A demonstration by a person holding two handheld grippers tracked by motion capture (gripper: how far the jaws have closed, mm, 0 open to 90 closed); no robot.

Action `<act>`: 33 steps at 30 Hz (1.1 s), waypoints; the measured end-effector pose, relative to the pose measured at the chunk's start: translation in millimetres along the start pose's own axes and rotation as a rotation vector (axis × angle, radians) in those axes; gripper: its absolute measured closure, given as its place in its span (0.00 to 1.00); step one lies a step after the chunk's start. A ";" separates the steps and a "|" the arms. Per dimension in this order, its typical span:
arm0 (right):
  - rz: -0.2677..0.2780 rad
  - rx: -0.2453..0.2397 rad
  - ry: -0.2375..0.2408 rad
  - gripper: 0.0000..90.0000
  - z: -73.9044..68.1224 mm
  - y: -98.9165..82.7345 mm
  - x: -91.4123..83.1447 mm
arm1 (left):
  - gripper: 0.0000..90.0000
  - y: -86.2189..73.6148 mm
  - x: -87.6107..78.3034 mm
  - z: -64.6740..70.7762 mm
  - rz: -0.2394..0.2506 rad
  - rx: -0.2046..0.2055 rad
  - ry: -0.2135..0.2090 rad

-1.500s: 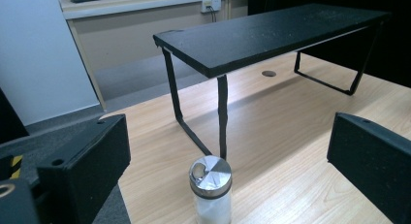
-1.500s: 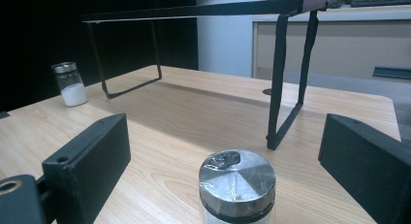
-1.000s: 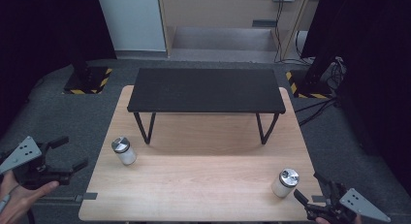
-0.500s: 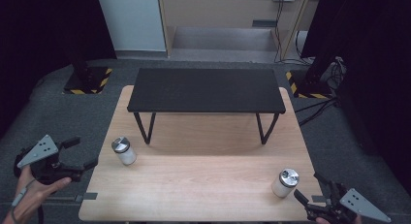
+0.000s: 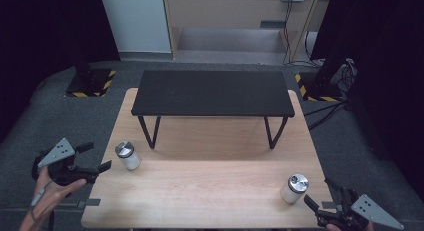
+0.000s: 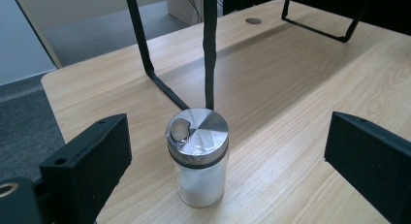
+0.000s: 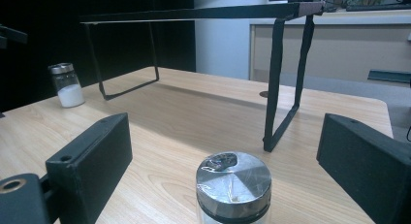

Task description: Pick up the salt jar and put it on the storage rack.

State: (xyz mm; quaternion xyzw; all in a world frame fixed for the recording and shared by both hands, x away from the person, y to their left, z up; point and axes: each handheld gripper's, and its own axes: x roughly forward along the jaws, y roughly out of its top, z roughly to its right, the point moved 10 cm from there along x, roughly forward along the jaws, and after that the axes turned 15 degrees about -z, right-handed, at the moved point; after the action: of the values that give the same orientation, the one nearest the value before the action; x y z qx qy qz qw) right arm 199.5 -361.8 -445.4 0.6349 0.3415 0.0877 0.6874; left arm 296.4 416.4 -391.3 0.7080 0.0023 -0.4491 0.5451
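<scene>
You hold the left gripper (image 5: pixel 95 157) just off the left edge of the wooden table (image 5: pixel 210 201), its jaws spread wide and empty, aimed at the left jar (image 5: pixel 128 155). That jar stands upright on the table just in front of the black shelf's (image 5: pixel 212 92) left leg, near the table's left edge. In the left gripper view the left jar (image 6: pixel 197 155) sits centred between your two black jaws but a little ahead of them, touching neither; white powder fills its lower part and a shiny metal lid caps it. The black shelf's leg (image 6: pixel 209 47) rises right behind it.

Your right gripper (image 5: pixel 327 196) hovers at the front right corner of the table, jaws likewise released and gripping nothing. The right jar (image 5: pixel 293 188) stands upright in front of the shelf's right leg, near the table's front right corner, just beside your right gripper's fingertips and apart from them. In the right gripper view the right jar (image 7: pixel 232 187) shows low in the middle, between the open jaws and slightly beyond them, its metal lid facing up; the shelf's leg (image 7: pixel 283 78) stands behind it, and the left jar (image 7: pixel 67 85) is well apart, past the shelf's far leg
</scene>
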 end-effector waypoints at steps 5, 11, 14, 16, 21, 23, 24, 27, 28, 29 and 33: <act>0.003 -0.001 0.002 0.06 0.0 -0.1 0.0 | 0.02 3.1 11.8 -0.9 -0.008 0.003 -0.007; 0.005 -0.003 0.000 0.06 -0.1 -0.1 -0.4 | 0.02 4.9 25.7 -4.3 -0.018 -0.011 -0.019; 0.006 -0.002 0.000 0.06 -0.1 -0.1 -0.6 | 0.02 5.5 32.0 -5.8 -0.023 -0.023 -0.018; 0.008 -0.002 0.001 0.06 -0.1 0.1 -0.8 | 0.03 6.7 36.8 -6.8 -0.038 -0.019 -0.012; 0.010 -0.002 0.000 0.06 -0.3 0.3 -1.3 | 0.03 7.0 48.2 -10.0 -0.049 -0.040 -0.012; 0.007 -0.002 -0.002 0.06 -0.1 0.0 -1.1 | 0.03 7.1 53.0 -10.4 -0.065 -0.037 -0.009; 0.007 0.000 -0.002 0.06 0.1 -0.2 -1.1 | 0.03 6.9 55.3 -10.7 -0.068 -0.040 -0.008; 0.007 0.002 -0.003 0.07 0.6 -0.6 -1.2 | 0.03 5.6 61.8 -12.2 -0.070 -0.058 -0.004; 0.008 0.002 -0.003 0.06 0.5 -0.6 -1.3 | 0.03 5.0 64.3 -12.7 -0.070 -0.066 -0.003; 0.007 0.001 -0.004 0.07 0.3 -0.4 -1.3 | 0.03 4.6 66.7 -13.5 -0.071 -0.073 -0.004; 0.002 0.000 -0.005 0.07 0.1 -0.5 -1.0 | 0.04 4.2 75.8 -15.2 -0.083 -0.083 0.002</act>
State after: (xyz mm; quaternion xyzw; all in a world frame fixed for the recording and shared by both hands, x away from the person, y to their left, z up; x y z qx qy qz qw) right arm 198.6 -362.5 -445.5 0.6356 0.3392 0.0871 0.6880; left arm 353.3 389.6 -436.4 0.6846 0.0507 -0.4700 0.5549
